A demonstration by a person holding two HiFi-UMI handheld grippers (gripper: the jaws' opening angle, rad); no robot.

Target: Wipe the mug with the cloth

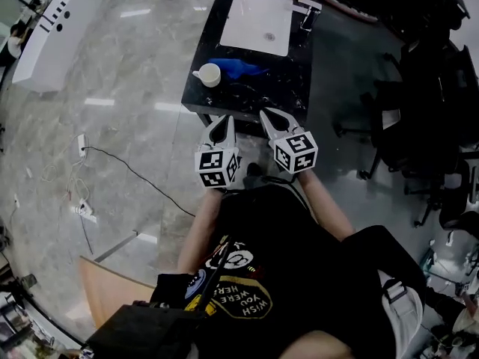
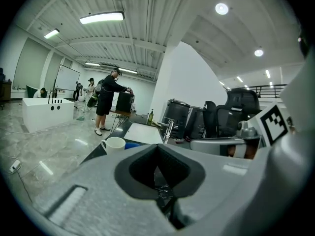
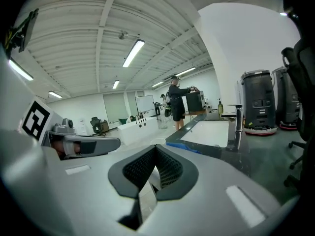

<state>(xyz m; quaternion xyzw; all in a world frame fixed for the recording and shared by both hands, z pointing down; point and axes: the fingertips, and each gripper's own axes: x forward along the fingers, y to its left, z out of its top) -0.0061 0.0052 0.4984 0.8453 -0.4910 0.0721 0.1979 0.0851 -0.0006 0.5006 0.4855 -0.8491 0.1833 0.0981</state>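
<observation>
Left gripper [image 1: 223,123] and right gripper [image 1: 269,117] have jaws pressed together, holding nothing

The near right stretch of the black marble counter [image 1: 258,96] is being left open for passage, while its near left corner is being occupied by a white ceramic mug [image 1: 210,74] and a crumpled blue cloth [image 1: 239,68].

A white mug [image 1: 209,74] and a bright blue cloth [image 1: 238,68] are pictured on a black desk [image 1: 288,81] veined with white, with a white sink [image 1: 258,21] set at its far end. The left tool [image 1: 223,120] and right tool [image 1: 268,116] are shown in pale grey, each backed by a cube [image 1: 217,167] patterned in black-and-white squares. The floor [image 1: 112,126] is seen in glossy grey marble.
</observation>
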